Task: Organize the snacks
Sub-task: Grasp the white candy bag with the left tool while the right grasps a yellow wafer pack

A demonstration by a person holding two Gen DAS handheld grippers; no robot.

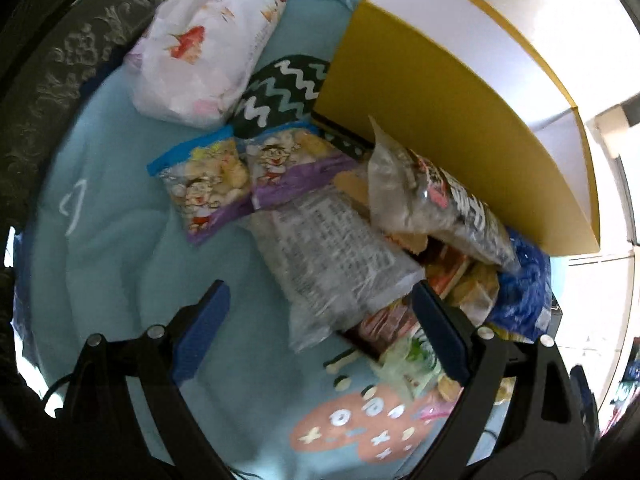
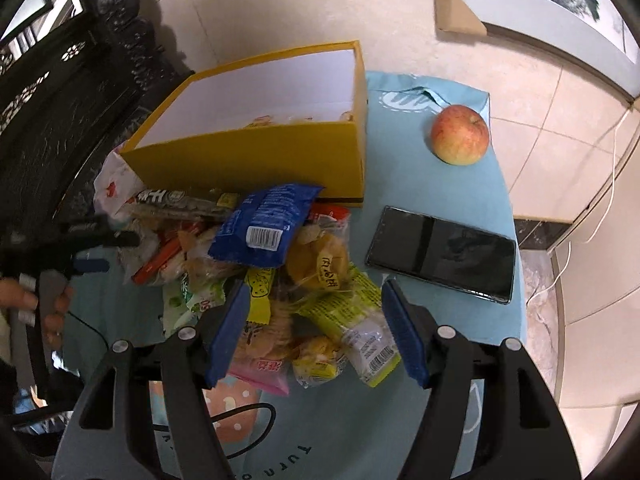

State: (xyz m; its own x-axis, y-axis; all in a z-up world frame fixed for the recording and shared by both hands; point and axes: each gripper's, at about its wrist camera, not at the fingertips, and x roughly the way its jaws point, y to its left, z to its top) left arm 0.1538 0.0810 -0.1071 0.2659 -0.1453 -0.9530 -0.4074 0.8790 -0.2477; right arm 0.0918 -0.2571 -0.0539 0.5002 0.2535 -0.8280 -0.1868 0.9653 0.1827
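Observation:
A heap of snack packets (image 2: 280,264) lies on a light blue cloth (image 2: 440,200) in front of a yellow box (image 2: 256,156) with a white inside. My right gripper (image 2: 316,320) is open, its blue pads either side of a yellow-green packet (image 2: 348,312) at the heap's near edge. My left gripper (image 1: 320,320) is open above a clear printed packet (image 1: 340,264). Two purple cartoon packets (image 1: 248,176) and a white bag (image 1: 204,44) lie beyond it. The left gripper also shows in the right wrist view (image 2: 96,248), at the heap's left. A blue packet (image 2: 268,220) tops the heap.
An apple (image 2: 460,134) sits on the cloth right of the box. A black phone (image 2: 440,254) lies flat right of the heap. Dark carved furniture (image 2: 60,100) stands to the left. A tiled floor (image 2: 560,160) lies beyond the table's right edge.

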